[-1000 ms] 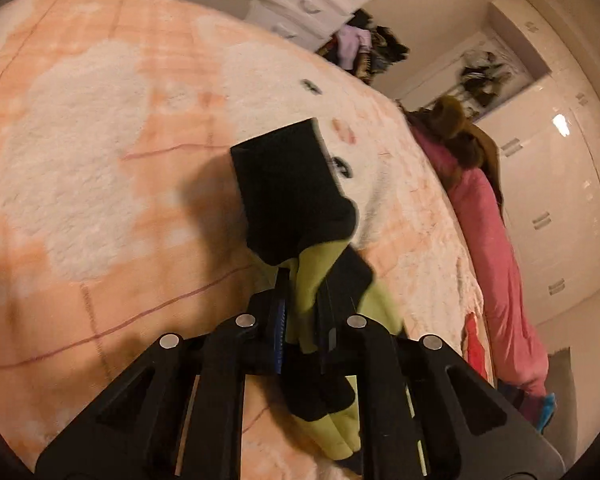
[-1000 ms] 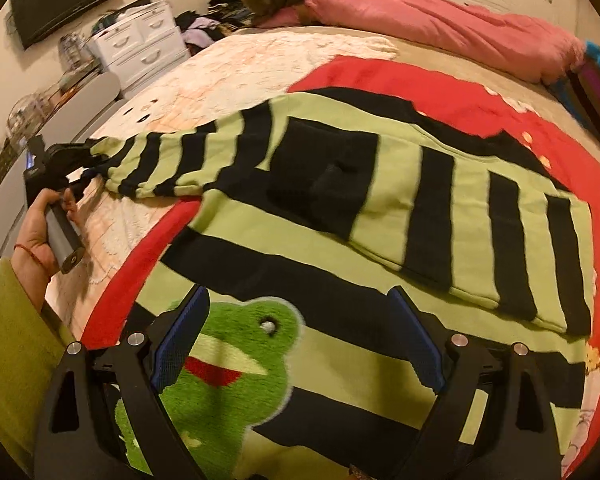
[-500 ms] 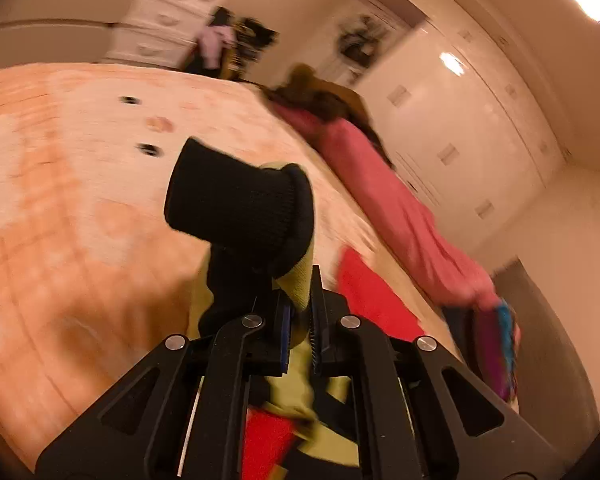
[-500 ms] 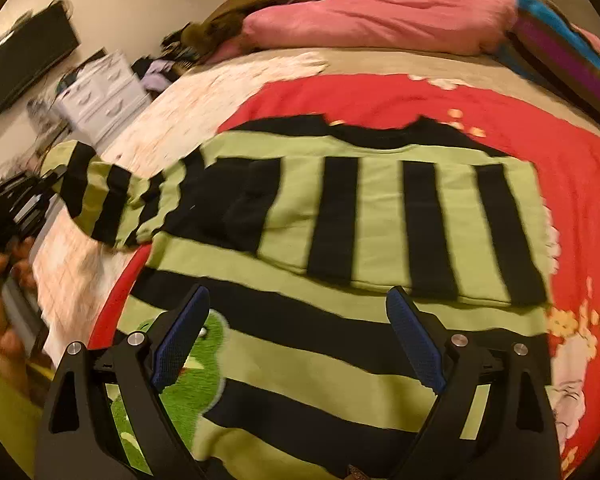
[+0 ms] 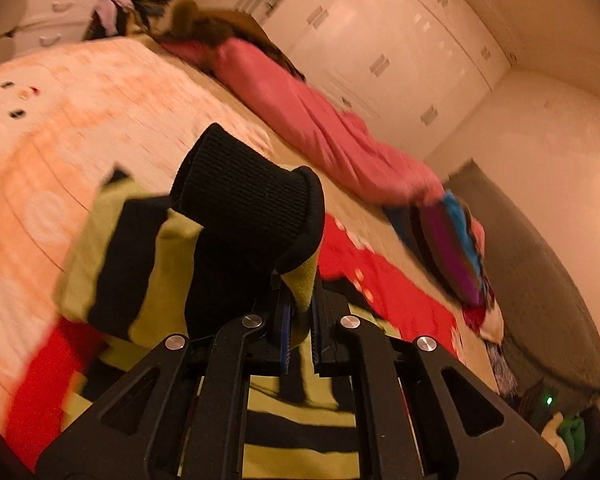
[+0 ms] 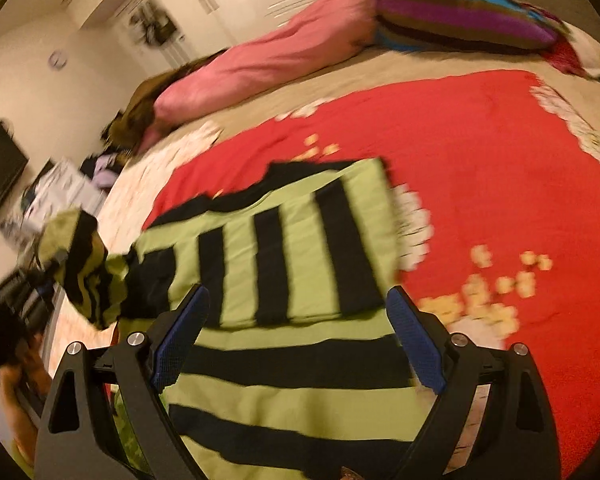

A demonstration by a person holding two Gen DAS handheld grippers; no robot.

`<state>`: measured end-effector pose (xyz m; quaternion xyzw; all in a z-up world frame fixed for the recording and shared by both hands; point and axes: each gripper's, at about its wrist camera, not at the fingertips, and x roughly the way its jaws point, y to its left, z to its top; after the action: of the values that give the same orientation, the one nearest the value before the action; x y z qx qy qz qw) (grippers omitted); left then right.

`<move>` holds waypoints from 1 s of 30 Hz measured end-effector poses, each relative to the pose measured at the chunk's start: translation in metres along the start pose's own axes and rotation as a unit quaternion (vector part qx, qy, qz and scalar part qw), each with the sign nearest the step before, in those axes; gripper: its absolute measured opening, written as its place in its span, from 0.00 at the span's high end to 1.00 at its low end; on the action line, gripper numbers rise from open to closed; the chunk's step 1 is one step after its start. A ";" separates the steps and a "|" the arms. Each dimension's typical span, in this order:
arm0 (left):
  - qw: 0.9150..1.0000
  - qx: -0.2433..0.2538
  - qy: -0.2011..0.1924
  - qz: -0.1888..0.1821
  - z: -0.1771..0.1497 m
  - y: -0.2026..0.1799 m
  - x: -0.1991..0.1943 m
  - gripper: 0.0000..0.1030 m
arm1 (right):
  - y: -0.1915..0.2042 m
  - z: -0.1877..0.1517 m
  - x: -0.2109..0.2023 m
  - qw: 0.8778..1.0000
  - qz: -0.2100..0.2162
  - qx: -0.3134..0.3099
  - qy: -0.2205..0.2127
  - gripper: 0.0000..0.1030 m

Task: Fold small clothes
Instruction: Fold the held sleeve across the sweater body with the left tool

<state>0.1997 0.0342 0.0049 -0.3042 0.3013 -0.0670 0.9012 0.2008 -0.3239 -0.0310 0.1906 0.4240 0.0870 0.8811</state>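
The left tongs (image 5: pixel 300 316) are closed tight on the sleeve (image 5: pixel 244 216) of a green and black striped sweater (image 6: pixel 284 308). The sleeve's black cuff sticks up just past the tips, and a bit of green cloth is pinched between the blue pads. The rest of the sleeve hangs down to the left in a loose bunch. In the right view, the same sleeve (image 6: pixel 80 264) is lifted at the far left, over the left edge of the sweater. The person's hand (image 6: pixel 20 364) shows blurry below it, at the left edge.

The right tongs (image 6: pixel 300 336) are wide open. Nothing is between them. They hang over the near part of the sweater, and I cannot tell if they touch it.

The sweater lies on a red blanket (image 6: pixel 480 152) on the bed. The other sleeve is folded flat across the body, so its stripes run up and down while the body stripes run side to side. The red blanket has white and yellow spots on it. Left of it, in the left view, is a pale peach blanket (image 5: pixel 80 112).

At the far side of the bed lies a long pink quilt (image 6: pixel 268 60). Right of it is a pillow (image 6: pixel 460 16) with blue, purple and brown stripes. White cupboards (image 5: pixel 380 48) stand behind the bed. White drawers (image 5: pixel 56 4) stand at the far left with clothes piled beside them.
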 end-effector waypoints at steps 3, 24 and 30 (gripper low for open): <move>0.999 0.016 0.032 -0.003 -0.019 -0.021 0.023 0.98 | -0.022 0.003 -0.006 1.000 -0.001 0.029 -0.006 0.13; 0.969 0.116 0.214 -0.038 -0.097 -0.027 0.073 0.23 | -0.031 0.001 -0.005 0.999 -0.006 0.047 0.000 0.13; 0.984 0.141 0.089 0.062 -0.065 -0.013 0.025 0.23 | -0.007 -0.004 0.008 1.000 0.000 0.009 0.017 0.13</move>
<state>0.1825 -0.0169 -0.0415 -0.1477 0.3858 -0.0794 0.9072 0.2026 -0.3268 -0.0420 0.1973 0.4398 0.0865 0.8719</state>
